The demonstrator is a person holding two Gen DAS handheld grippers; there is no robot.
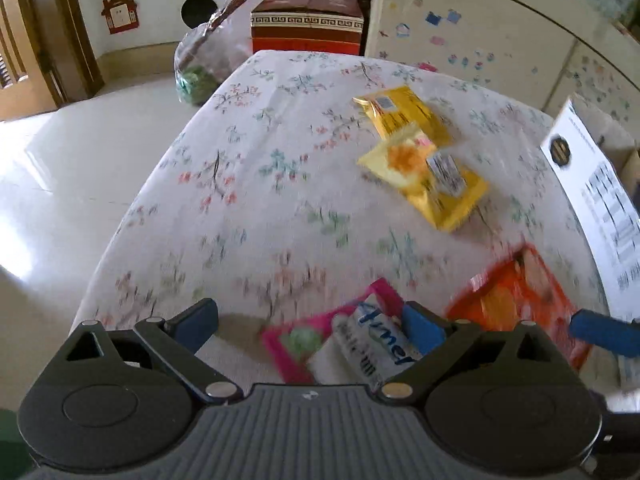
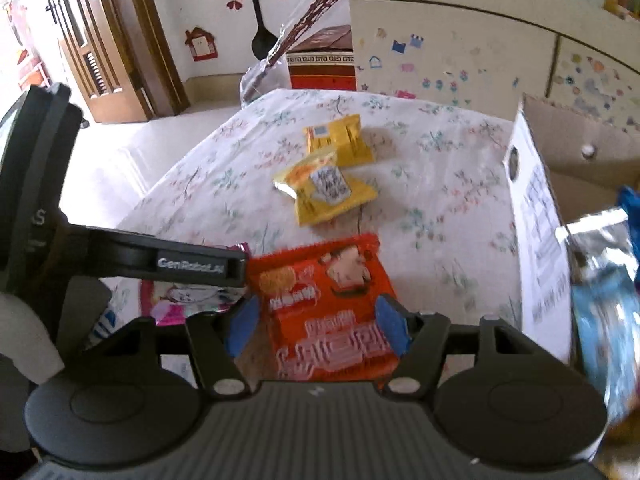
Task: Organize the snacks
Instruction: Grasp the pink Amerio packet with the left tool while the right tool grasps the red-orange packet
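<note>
On a floral-clothed desk [image 1: 248, 184], the left tongs [image 1: 308, 326] hang wide apart over a pink packet [image 1: 296, 344] and a white one [image 1: 372, 348] at the near edge. To their right, the right tongs [image 2: 318, 326] straddle an orange snack bag [image 2: 320, 280], part-open (whether their pads touch it is unclear). Blur suggests haste: closing off-centre could slide the bag.

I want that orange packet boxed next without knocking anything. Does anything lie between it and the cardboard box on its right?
Nothing visible does. The orange packet lies on the tablecloth with only bare cloth between it and the cardboard box. The yellow packets lie farther back, off that path.
</note>
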